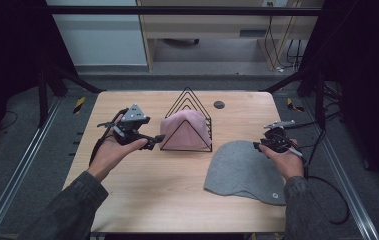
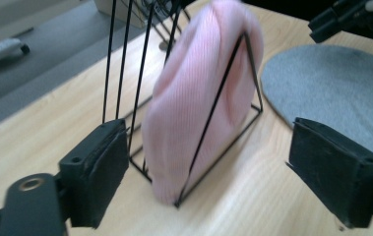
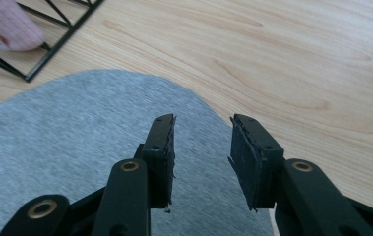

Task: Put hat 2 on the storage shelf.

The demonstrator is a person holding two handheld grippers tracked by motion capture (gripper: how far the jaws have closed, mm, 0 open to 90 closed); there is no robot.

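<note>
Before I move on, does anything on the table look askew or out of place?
The pink beanie sits bunched in the black wire rack, bulging past its front frame. The grey beanie lies flat on the table, outside the rack. Nothing looks spilled or damaged.

A person's 2 forearms, in dark grey-green sleeves, reach in from the near edge in the high view. The left hand (image 1: 111,150) is turned palm up, cradling the left gripper (image 1: 158,139), which points to the person's right. In the left gripper view its 2 black jaws stand wide apart with nothing between them. The right hand (image 1: 288,159) grips the right gripper (image 1: 258,147), angled down and to the person's left. In the right gripper view its 2 jaws are parted by a moderate gap, holding nothing.
</note>
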